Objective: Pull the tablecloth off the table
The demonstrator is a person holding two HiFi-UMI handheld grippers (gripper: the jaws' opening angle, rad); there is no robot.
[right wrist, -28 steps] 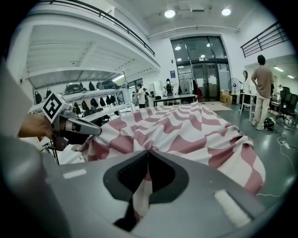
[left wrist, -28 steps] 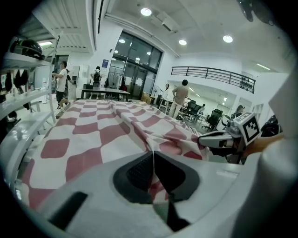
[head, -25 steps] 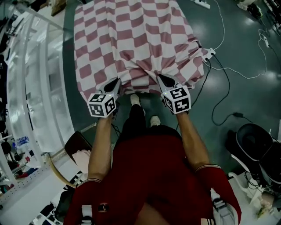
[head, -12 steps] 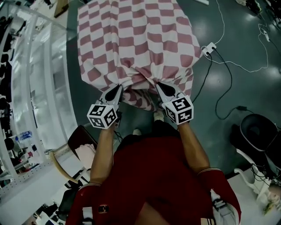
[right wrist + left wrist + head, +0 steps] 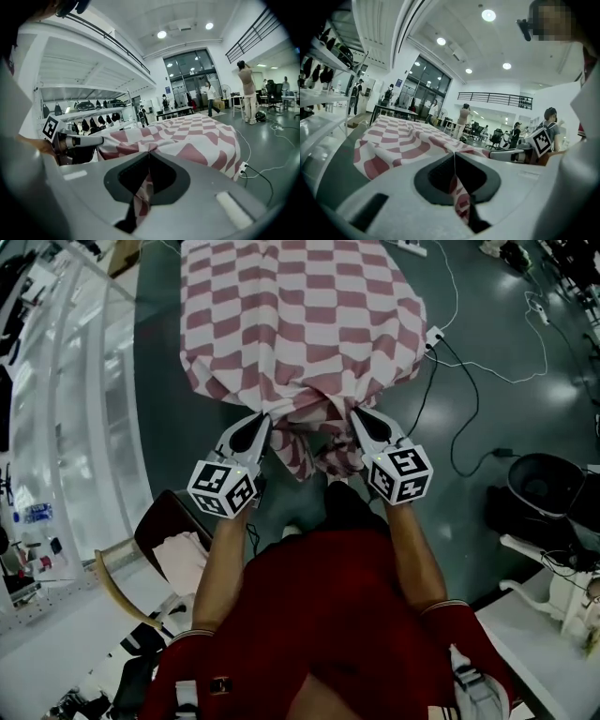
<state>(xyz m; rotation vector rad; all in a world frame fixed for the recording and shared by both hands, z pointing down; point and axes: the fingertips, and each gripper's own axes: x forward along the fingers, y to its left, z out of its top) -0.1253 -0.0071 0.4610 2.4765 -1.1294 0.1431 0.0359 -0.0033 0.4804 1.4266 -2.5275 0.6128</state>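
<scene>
A red-and-white checked tablecloth (image 5: 300,315) covers the table ahead of me and hangs over its near end. Its near hem is gathered into folds between my two grippers. My left gripper (image 5: 264,418) is shut on the tablecloth's left part of the hem; cloth (image 5: 459,197) runs down through its jaws. My right gripper (image 5: 354,413) is shut on the hem a little to the right, with cloth (image 5: 143,194) hanging between its jaws. The cloth (image 5: 197,136) stretches away flat over the tabletop. The table itself is hidden under the cloth.
White cables and a power strip (image 5: 433,337) lie on the grey floor right of the table. A white shelf unit (image 5: 66,399) stands along the left. A black chair (image 5: 544,488) is at the right. People (image 5: 246,91) stand farther off in the hall.
Both grippers have drawn back toward me with the hem; the cloth's near edge has come off the table end and bunches more between them. My feet have stepped back.
</scene>
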